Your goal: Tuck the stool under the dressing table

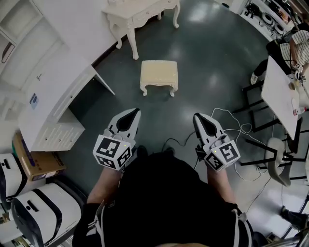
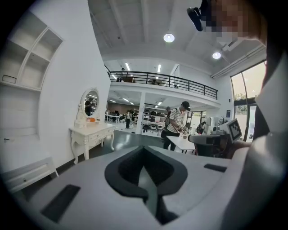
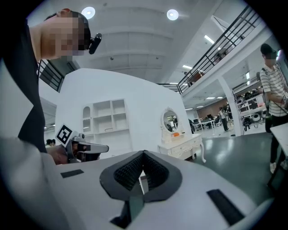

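While the person stands on the dark floor (image 1: 212, 53) with both arms bent forward, the left gripper (image 1: 130, 115) and the right gripper (image 1: 200, 119) are held side by side, pointing ahead. Each has its jaws pressed together with nothing between them, the dark pads meeting at a closed tip in both gripper views. Just beyond the right gripper a thin white cable (image 1: 231, 120) loops across the floor toward a black chair frame (image 1: 260, 120) at the right. At the left a cardboard box (image 1: 38, 163) sits beside a white desk unit (image 1: 53, 106) with drawers. Farther ahead, roughly centred between the two grippers and well apart from both, the cream stool (image 1: 159, 73) stands upright on its curved legs on open floor. Beyond it the white dressing table (image 1: 141, 13) stands by the wall. The stool is near its front but clear of it, not under its top. In the left gripper view an oval mirror (image 2: 91, 99) rises above that table, and a person in a striped shirt (image 2: 176, 126) stands farther back.
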The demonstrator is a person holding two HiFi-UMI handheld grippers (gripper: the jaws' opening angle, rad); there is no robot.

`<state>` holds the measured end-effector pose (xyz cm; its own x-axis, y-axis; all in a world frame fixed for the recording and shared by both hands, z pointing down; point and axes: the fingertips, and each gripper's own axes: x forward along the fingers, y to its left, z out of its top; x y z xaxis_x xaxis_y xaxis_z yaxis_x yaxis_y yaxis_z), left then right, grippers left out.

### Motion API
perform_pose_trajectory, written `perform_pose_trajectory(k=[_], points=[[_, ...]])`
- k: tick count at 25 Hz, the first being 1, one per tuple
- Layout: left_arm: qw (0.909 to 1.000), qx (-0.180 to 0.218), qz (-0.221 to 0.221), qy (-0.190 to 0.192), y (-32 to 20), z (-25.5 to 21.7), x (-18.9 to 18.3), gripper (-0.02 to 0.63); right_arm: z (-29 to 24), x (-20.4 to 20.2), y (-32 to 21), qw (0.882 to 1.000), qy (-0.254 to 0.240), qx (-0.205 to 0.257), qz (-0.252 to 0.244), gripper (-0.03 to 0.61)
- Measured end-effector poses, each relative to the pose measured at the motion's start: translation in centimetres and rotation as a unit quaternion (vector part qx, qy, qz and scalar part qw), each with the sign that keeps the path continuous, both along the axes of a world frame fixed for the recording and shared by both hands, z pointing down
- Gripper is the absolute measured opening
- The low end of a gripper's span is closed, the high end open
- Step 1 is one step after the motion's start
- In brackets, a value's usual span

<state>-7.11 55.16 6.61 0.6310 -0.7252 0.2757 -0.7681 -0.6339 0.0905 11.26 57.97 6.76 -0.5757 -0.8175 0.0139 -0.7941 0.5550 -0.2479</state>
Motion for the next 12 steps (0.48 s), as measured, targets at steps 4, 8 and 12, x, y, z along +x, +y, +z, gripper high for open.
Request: perform_pose_trajectory(k=[4,8,12], points=[[1.0,-0.001,-0.009,0.003,0.4,0.1,1.1,0.006,-0.2,1.0,0.6,1.0,0.002,0.015,-0.014,0.018],[0.9997,0.006,-0.024,0.005,0.9,0.0,2.1,0.005,-0.3,1.5,1.6,0.999,0.007,0.03,-0.039,0.02],[0.9991,0.014,-0.038,-0.014,1.9,0.6,2.8,0.005,0.8,3.1,1.6,0.999,-0.016,0.009,-0.04,0.02]])
